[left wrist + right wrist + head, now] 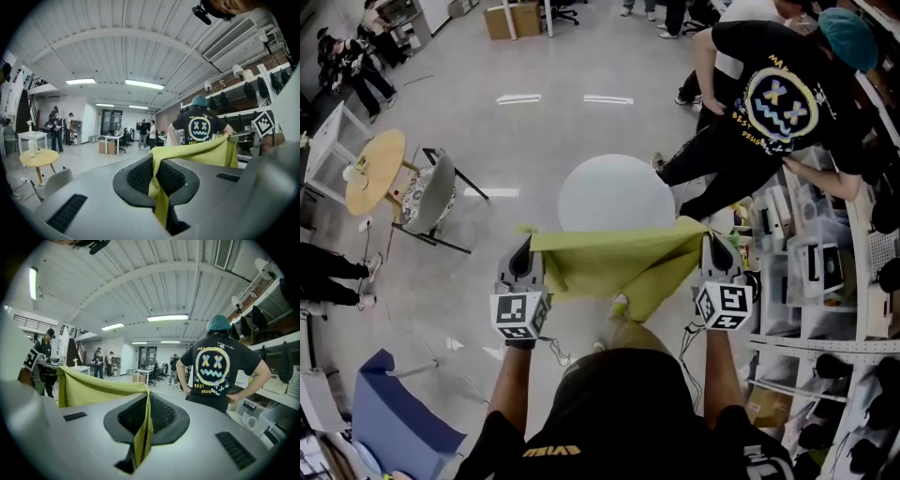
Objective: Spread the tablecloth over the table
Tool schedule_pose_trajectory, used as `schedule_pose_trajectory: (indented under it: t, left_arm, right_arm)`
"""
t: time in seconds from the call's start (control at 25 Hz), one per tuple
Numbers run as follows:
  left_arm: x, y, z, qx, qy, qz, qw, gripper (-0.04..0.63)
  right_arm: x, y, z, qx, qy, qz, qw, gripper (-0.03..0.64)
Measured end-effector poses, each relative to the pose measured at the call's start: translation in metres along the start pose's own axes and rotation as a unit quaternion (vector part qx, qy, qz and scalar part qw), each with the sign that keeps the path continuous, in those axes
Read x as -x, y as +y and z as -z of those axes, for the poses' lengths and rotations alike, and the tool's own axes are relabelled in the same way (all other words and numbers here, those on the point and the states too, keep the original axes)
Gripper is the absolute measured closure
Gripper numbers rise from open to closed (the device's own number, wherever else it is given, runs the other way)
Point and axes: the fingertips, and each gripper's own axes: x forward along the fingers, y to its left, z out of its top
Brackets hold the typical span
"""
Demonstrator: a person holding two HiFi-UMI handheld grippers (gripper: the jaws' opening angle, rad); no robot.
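A yellow-green tablecloth point(614, 262) hangs stretched between my two grippers, sagging toward the floor at its middle. My left gripper point(523, 253) is shut on the cloth's left corner point(157, 180), pinched between the black pads. At the other end, my right gripper point(714, 248) is shut on the right corner point(142, 427). Just beyond the cloth's far edge stands the round white table point(614, 195), bare on top. The cloth point(206, 152) runs level from one gripper to the other, and in the right gripper view the cloth point(93, 390) spans to the left.
A person in a black T-shirt point(773, 98) bends over the shelves point(825, 272) right beside the table. To the left stand a grey chair point(431, 197) and a small round wooden table point(373, 171). A blue seat point(389, 412) is at lower left. Other people stand far off.
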Motion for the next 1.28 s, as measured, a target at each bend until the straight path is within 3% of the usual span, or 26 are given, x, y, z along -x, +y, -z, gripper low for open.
schedule_pose_trajectory:
  t: [0.48, 0.6, 0.72, 1.0, 1.28]
  left_arm:
    - [-0.158, -0.020, -0.030, -0.012, 0.011, -0.011, 0.9998, 0.574]
    - [-0.193, -0.020, -0.036, -0.016, 0.007, -0.028, 0.9995, 0.574]
    - [-0.222, -0.016, -0.048, -0.016, 0.000, -0.044, 0.9989, 0.574]
    - [-0.269, -0.005, -0.072, -0.055, -0.009, -0.041, 0.9976, 0.574]
    - [-0.307, 0.027, -0.069, -0.043, -0.017, -0.025, 0.9986, 0.574]
  right_arm:
    - [-0.120, -0.102, -0.008, -0.043, -0.006, 0.004, 0.999, 0.611]
    - [-0.146, -0.120, -0.014, 0.004, -0.012, 0.016, 1.000, 0.611]
    - [-0.170, -0.131, -0.023, 0.065, -0.020, 0.016, 0.998, 0.611]
    - [-0.224, -0.152, -0.037, 0.029, -0.032, 0.003, 0.999, 0.611]
    - [-0.268, -0.143, -0.044, 0.023, -0.024, 0.014, 0.999, 0.611]
